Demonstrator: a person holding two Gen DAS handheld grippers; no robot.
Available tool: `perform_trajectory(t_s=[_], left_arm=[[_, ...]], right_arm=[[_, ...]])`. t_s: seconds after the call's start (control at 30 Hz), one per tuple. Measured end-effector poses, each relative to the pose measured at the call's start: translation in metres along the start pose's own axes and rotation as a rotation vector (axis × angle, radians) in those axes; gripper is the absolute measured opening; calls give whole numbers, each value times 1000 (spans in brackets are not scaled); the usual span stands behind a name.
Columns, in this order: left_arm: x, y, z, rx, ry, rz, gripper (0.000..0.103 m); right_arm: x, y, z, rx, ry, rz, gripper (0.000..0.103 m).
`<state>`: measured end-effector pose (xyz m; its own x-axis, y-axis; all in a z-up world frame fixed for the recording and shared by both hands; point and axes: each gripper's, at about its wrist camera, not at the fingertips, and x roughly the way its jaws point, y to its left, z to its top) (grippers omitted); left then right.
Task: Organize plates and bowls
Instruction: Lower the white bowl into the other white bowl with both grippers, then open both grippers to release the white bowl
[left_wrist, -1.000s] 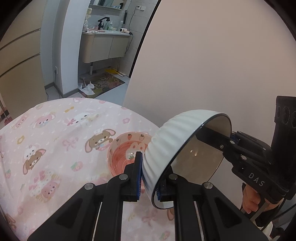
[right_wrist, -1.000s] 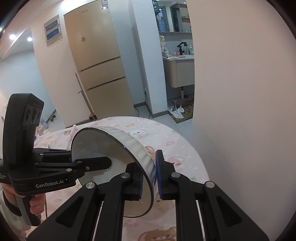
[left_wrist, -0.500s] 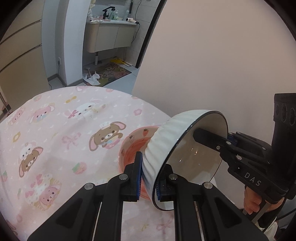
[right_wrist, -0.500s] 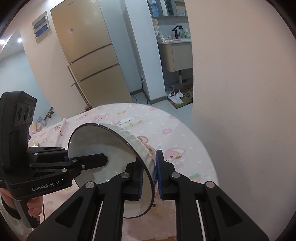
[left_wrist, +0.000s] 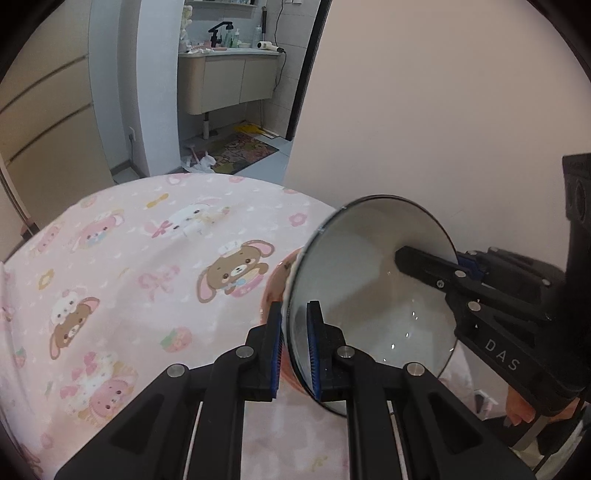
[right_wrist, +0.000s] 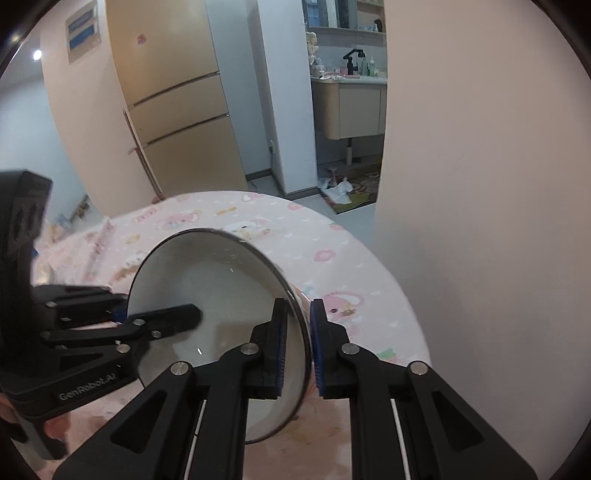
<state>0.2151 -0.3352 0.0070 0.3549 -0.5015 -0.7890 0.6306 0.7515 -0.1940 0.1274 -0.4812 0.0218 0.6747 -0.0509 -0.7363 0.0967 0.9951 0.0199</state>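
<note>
While the white ribbed ceramic bowl with a dark rim (left_wrist: 373, 295) is carried by both tools, the task is judged as follows.

Stage: stacking is judged to be under way; the white bowl is held above the pink strawberry-patterned bowl (left_wrist: 279, 271) and has not been set down in it.
Position of the bowl: it is held in the air, tilted, its mouth turned toward both cameras, over the round table covered with a pink cartoon-animal cloth (left_wrist: 122, 266); only a sliver of the pink bowl shows behind its left edge in the left wrist view.
Left gripper (left_wrist: 294, 345): pressed together on the near rim of the white bowl, one pad inside and one outside.
Right gripper (right_wrist: 297, 345): its jaws are closing on the opposite rim, the wall of the bowl pinched between the blue pads.
Left to do: the bowl is still to be levelled, lowered into the pink bowl and released; whether other plates remain cannot be told.
Change from a second earlier: the bowl has been brought lower and closer over the pink bowl, which was then largely visible and is now almost covered; less of the ribbed outside is seen.
</note>
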Motion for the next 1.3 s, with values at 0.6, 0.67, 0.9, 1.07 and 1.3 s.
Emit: perform_trajectory(t_s=[0.6, 0.67, 0.9, 1.07, 1.3], left_arm=[[1, 3, -5, 9, -26, 41, 13], [1, 3, -5, 5, -26, 40, 13], [-5, 3, -7, -18, -39, 34, 13], [-24, -4, -5, -12, -77, 5, 13], [-66, -19, -5, 26, -180, 8, 13]], right_arm=[[13, -3, -6, 0, 16, -49, 8], [12, -3, -6, -1, 13, -49, 8], [0, -1, -1, -19, -14, -53, 8], [-5, -1, -1, -7, -15, -44, 8], [-31, 3, -6, 27, -64, 3, 8]])
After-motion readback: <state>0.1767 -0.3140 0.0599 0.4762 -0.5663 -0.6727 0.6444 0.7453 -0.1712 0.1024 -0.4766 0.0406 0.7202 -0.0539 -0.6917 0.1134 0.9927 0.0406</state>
